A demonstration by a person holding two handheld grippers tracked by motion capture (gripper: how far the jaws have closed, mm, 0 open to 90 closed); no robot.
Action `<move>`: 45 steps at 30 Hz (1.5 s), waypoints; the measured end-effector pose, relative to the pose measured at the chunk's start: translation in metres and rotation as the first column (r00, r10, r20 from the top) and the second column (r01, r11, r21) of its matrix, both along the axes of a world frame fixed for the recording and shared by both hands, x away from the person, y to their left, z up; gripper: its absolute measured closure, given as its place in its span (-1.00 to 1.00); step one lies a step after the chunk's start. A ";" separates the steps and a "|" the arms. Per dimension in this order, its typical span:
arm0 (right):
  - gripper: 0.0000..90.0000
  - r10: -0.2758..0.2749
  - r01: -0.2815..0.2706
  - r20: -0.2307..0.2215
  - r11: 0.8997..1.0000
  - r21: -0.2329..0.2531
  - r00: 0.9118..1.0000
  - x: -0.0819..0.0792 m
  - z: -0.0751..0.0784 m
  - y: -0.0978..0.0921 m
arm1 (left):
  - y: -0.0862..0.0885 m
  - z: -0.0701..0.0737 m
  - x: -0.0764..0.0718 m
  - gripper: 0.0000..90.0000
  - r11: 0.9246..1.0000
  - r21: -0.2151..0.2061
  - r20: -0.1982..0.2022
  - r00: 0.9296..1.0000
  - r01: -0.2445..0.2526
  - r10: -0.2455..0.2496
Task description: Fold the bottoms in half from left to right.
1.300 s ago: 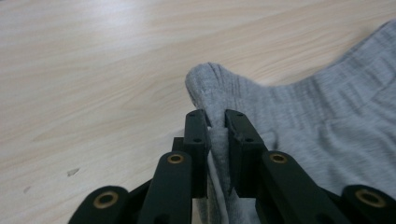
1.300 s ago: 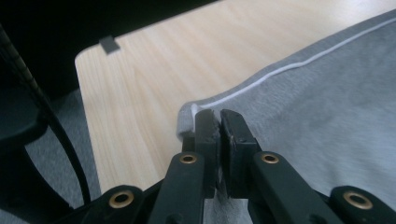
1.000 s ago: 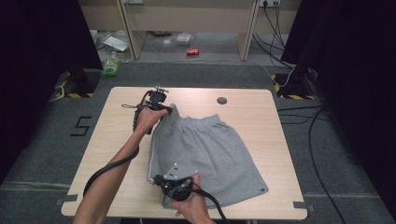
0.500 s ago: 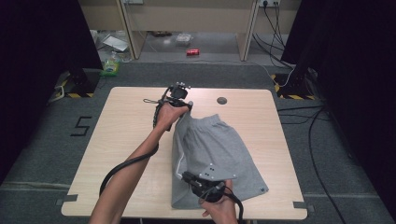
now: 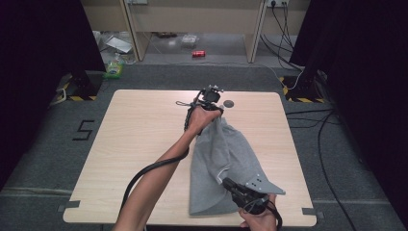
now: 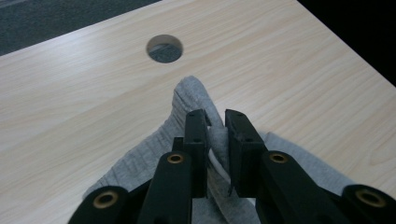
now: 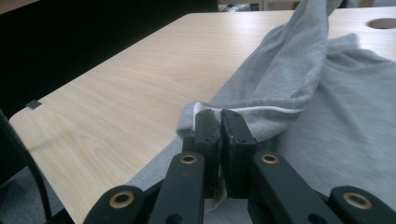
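Observation:
Grey shorts lie on the wooden table, with one side lifted and drawn over the rest. At the far end my left gripper is shut on the ribbed waistband; a fold of grey cloth sits between its jaws. At the near edge my right gripper is shut on the hem with white trim, pinched at the jaw tips. The cloth rises from there toward the far hand.
A round cable hole lies just beyond the left gripper. The table's left half is bare wood. Beyond the table the floor holds a red can, boxes, cables and black stands. The table's right edge is close.
Both grippers have travelled to the right, carrying the shorts' left edge with them. The cloth now lies folded over itself and looks narrower.

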State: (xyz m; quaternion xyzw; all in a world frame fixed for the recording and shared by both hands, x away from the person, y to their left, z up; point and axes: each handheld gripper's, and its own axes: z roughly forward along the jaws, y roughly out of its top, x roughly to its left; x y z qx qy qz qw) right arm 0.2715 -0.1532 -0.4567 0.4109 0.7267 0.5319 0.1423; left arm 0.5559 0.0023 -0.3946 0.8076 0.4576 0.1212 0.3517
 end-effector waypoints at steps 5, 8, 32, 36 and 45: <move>0.91 -0.049 0.049 -0.001 0.999 0.012 0.999 -0.007 -0.003 -0.022 | -0.020 -0.004 -0.001 0.75 1.000 0.006 -0.001 1.000 0.016 -0.016; 0.91 -0.080 0.080 -0.016 0.997 0.017 0.997 -0.015 -0.009 -0.038 | -0.031 -0.007 -0.002 0.75 1.000 -0.006 -0.006 1.000 0.022 -0.022; 0.91 -0.180 0.181 -0.047 0.983 0.026 0.983 -0.017 -0.015 -0.078 | 0.004 -0.015 0.002 0.03 0.999 -0.049 -0.021 1.000 0.002 -0.003; 0.92 -0.211 0.212 -0.030 0.977 0.027 0.977 -0.025 -0.012 -0.089 | 0.027 -0.018 0.004 0.00 1.000 -0.024 -0.036 0.999 -0.018 0.017; 0.90 -0.245 0.244 -0.062 0.969 -0.027 0.968 -0.024 -0.019 -0.102 | 0.061 -0.032 0.006 -0.03 0.999 -0.011 -0.079 0.996 -0.050 0.049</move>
